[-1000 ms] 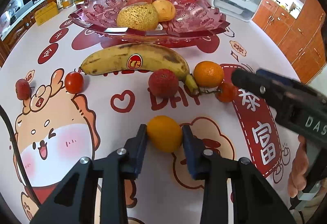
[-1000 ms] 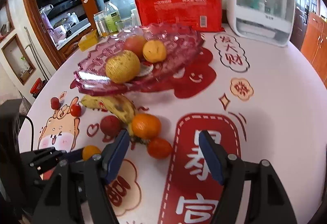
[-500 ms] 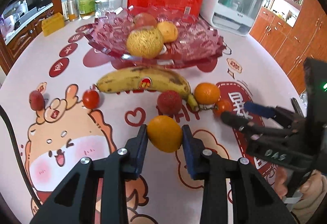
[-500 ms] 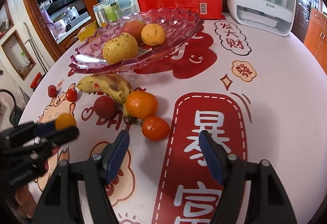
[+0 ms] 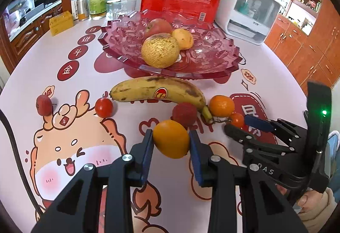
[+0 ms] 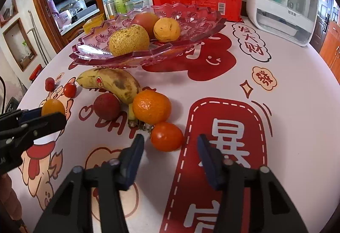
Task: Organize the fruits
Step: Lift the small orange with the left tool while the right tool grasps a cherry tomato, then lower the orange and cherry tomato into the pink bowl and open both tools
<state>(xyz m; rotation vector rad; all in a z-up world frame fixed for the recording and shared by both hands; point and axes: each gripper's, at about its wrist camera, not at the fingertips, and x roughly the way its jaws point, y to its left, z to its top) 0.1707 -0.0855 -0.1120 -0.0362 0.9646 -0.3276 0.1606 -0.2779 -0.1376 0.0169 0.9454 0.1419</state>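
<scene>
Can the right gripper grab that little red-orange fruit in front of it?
Probably yes. The right gripper sits just short of the small red-orange fruit, jaws closing with nothing between them yet. The big orange crowds it only from behind.

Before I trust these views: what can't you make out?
- Left wrist view: underside of the held orange, covered by the left gripper fingers.
- Right wrist view: right gripper closing; contact with the small tomato unclear.
- Both views: the apple in the glass dish, half hidden by front fruit.

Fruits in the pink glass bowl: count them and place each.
3: a speckled yellow fruit at the front, a red apple behind it, a yellow-orange citrus to the right. Smaller ones could be hidden behind.
</scene>
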